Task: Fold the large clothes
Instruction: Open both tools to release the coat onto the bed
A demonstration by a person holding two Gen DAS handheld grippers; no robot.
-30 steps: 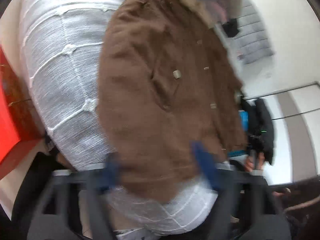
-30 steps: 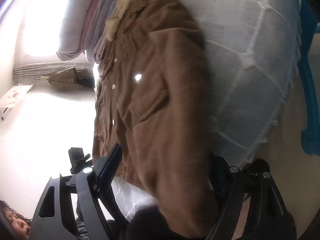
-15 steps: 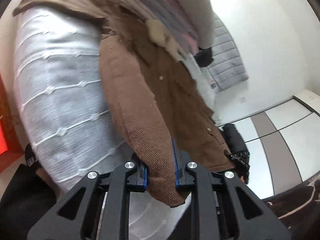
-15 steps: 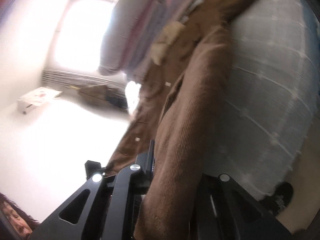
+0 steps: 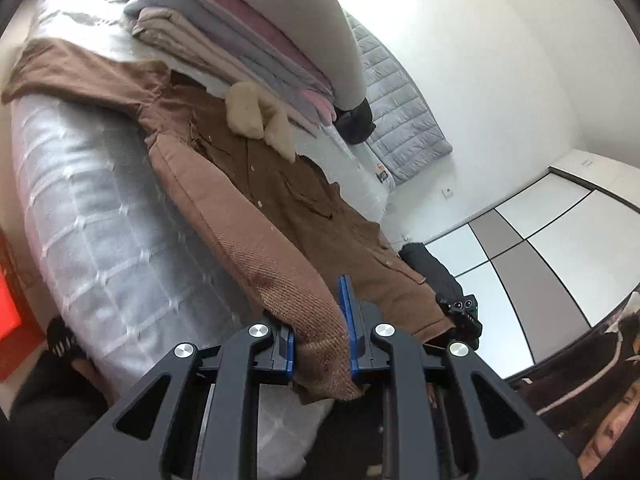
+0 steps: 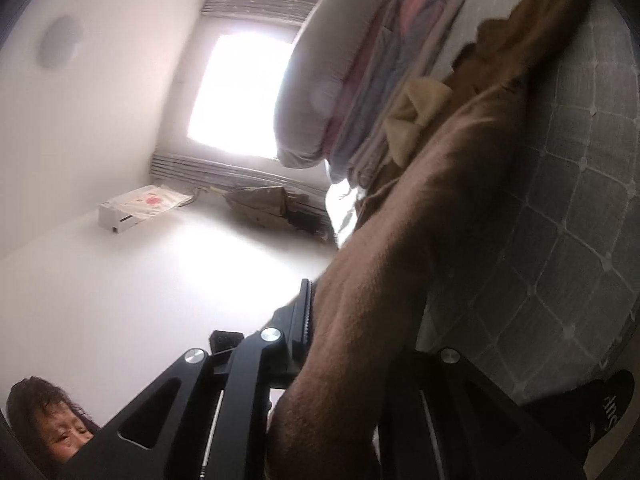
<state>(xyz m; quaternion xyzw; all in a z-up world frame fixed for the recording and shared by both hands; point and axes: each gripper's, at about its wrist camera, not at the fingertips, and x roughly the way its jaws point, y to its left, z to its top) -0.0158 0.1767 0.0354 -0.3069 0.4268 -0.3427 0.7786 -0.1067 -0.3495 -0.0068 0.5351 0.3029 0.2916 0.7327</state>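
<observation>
A brown coat (image 5: 280,216) lies spread across a quilted bed (image 5: 100,216), its pale fleece collar (image 5: 256,116) near a stack of folded bedding (image 5: 248,44). The left gripper (image 5: 320,332) is clamped on the lower edge of the coat; the right gripper (image 6: 352,344) pinches a thick fold of the same cloth. The first fold appears to be under way. Next, both grippers would likely need to carry the held edge evenly across the coat's front.
</observation>
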